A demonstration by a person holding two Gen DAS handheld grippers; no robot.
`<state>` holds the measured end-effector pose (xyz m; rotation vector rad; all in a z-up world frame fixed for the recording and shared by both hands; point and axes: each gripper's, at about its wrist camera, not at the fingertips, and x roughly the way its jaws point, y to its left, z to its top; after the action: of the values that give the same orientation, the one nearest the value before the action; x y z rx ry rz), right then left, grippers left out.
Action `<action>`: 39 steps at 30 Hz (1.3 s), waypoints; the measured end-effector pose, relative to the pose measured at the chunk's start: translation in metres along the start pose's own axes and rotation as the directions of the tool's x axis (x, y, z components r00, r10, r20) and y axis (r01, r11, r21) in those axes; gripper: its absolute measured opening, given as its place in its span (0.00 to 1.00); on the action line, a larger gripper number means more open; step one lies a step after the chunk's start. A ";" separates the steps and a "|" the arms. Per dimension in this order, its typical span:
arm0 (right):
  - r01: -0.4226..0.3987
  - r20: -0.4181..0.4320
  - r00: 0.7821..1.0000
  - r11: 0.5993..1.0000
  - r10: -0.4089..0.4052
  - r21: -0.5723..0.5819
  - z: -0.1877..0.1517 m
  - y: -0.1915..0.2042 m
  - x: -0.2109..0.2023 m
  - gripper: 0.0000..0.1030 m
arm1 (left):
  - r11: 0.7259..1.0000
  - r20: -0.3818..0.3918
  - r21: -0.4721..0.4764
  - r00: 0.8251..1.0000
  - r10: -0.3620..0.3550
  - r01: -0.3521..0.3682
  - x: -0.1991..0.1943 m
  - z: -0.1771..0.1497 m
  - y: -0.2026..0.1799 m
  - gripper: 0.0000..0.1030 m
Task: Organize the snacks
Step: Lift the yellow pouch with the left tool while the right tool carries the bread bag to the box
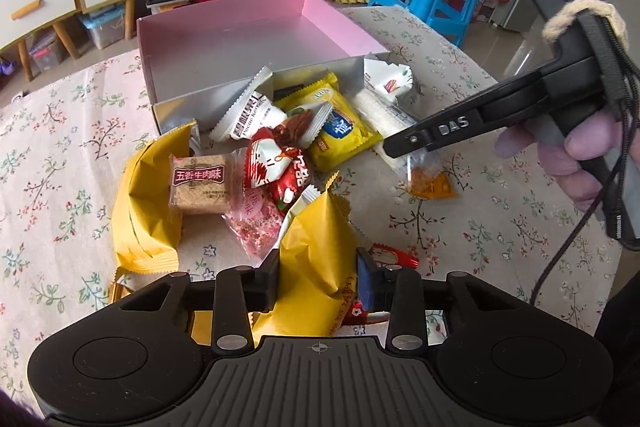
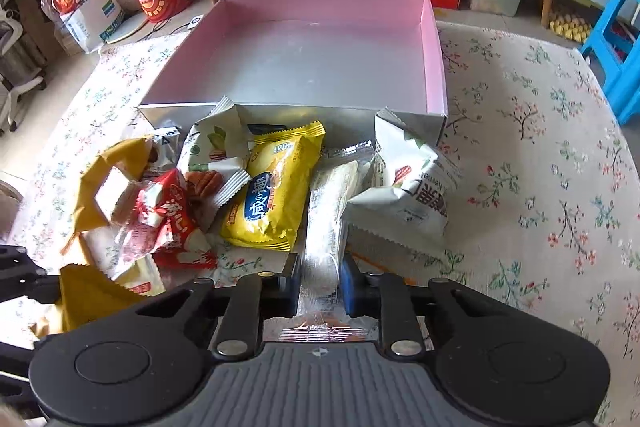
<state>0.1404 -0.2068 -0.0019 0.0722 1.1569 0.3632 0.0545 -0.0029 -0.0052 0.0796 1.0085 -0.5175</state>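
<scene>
Two grabs were going at once here. The left gripper point(image 1: 318, 281) had its pads clamped on a gold foil packet point(image 1: 316, 239) at the bottom centre of its view, and the right gripper point(image 2: 320, 285) was pinched tight on the clear end of a long white cracker packet point(image 2: 330, 211) at the lower middle of its own. The rest of the snacks — yellow biscuit pack point(image 2: 272, 203), white nut bags point(image 2: 408, 183), red rice-cracker packs point(image 2: 172, 227) — sat heaped on the floral tablecloth point(image 2: 540, 155), jammed against the near wall of the empty pink-lined box point(image 2: 304, 59) up top.

My take on doing this step well: lift straight up first so each packet cleared the pile, since the cracker one lay wedged between neighbours and could drag them. The hold on that crinkly clear end looked thin — I'd have carried it slowly, gone over the box wall and let go low inside.
</scene>
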 end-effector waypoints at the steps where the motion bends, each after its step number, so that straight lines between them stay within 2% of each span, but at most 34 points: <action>1: -0.002 0.003 1.000 1.000 0.002 0.004 0.000 -0.001 -0.003 0.06 | 1.000 0.004 -0.005 1.000 0.002 -0.002 -0.001 0.000 0.001 0.32; 7: -0.048 0.019 0.999 0.996 0.047 0.069 -0.005 -0.010 -0.022 0.04 | 0.999 0.057 -0.048 0.998 0.004 -0.001 -0.016 0.002 0.006 0.32; 8: -0.057 0.025 0.998 0.995 0.055 0.077 -0.005 -0.010 -0.025 0.01 | 0.998 0.066 -0.055 0.998 0.005 -0.002 -0.018 0.003 0.006 0.32; 16: -0.145 0.110 0.985 0.978 0.130 0.147 -0.004 -0.015 -0.054 0.00 | 0.990 0.131 -0.139 0.991 0.031 -0.013 -0.031 0.012 0.017 0.32; 19: -0.131 0.108 0.987 0.981 0.116 0.143 -0.003 -0.012 -0.053 0.00 | 0.985 0.142 -0.170 0.989 0.045 -0.020 -0.032 0.016 0.020 0.32; 21: -0.116 0.077 0.991 0.983 0.106 0.140 -0.005 -0.010 -0.045 0.01 | 0.984 0.142 -0.177 0.989 0.052 -0.026 -0.032 0.018 0.020 0.32; 25: -0.095 0.022 0.995 0.985 0.092 0.141 -0.007 -0.008 -0.025 0.29 | 0.982 0.129 -0.183 0.989 0.065 -0.041 -0.029 0.020 0.015 0.32; 27: -0.109 0.002 0.994 0.982 0.110 0.154 -0.006 -0.006 -0.016 0.30 | 0.982 0.124 -0.183 0.989 0.075 -0.051 -0.027 0.022 0.012 0.32; 31: -0.082 -0.043 0.995 0.984 0.090 0.160 -0.008 -0.001 0.002 0.30 | 0.980 0.118 -0.189 0.989 0.090 -0.067 -0.024 0.022 0.007 0.32; 34: -0.071 -0.071 0.994 0.983 0.084 0.168 -0.009 0.002 0.013 0.22 | 0.975 0.113 -0.207 0.988 0.101 -0.076 -0.021 0.023 0.006 0.32; 35: -0.064 -0.072 0.994 0.983 0.078 0.174 -0.009 0.001 0.015 0.12 | 0.974 0.113 -0.214 0.988 0.105 -0.079 -0.021 0.023 0.007 0.32; 37: -0.049 -0.064 0.996 0.980 0.062 0.195 -0.010 -0.002 0.014 0.07 | 0.969 0.115 -0.232 0.987 0.113 -0.083 -0.021 0.024 0.007 0.32; 39: -0.050 -0.048 0.997 0.976 0.061 0.212 -0.011 -0.005 0.008 0.06 | 0.964 0.121 -0.252 0.985 0.120 -0.086 -0.022 0.024 0.008 0.32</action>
<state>0.1349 -0.2107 -0.0145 0.2823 1.2460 0.2921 0.0677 0.0056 0.0250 -0.1227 0.9236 -0.2949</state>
